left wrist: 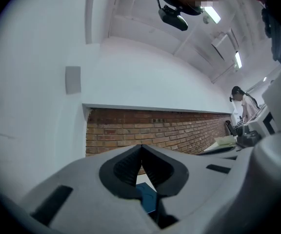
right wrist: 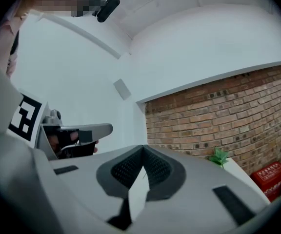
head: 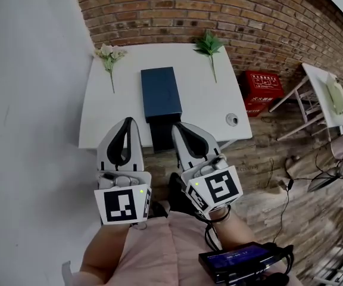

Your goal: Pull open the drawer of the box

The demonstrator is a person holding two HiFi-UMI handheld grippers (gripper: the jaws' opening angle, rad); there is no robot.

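In the head view a dark blue box [head: 161, 93] lies in the middle of a white table [head: 103, 118]. A darker part [head: 162, 136], which looks like its drawer, juts from the box's near end over the table's front edge. My left gripper [head: 129, 121] and right gripper [head: 175, 126] hover side by side just in front of that edge, one on each side of the darker part, touching nothing. Both are shut and empty. In the left gripper view the fingertips meet [left wrist: 141, 146], with the blue box [left wrist: 147, 198] showing below them. The right gripper [right wrist: 143, 147] also has its tips together.
White flowers [head: 109, 55] and a green sprig [head: 209, 45] lie at the table's far corners, by a brick wall [head: 219, 11]. A small round object [head: 232, 119] sits near the right front corner. A red crate [head: 262, 91] and a white rack [head: 320, 94] stand on the wooden floor.
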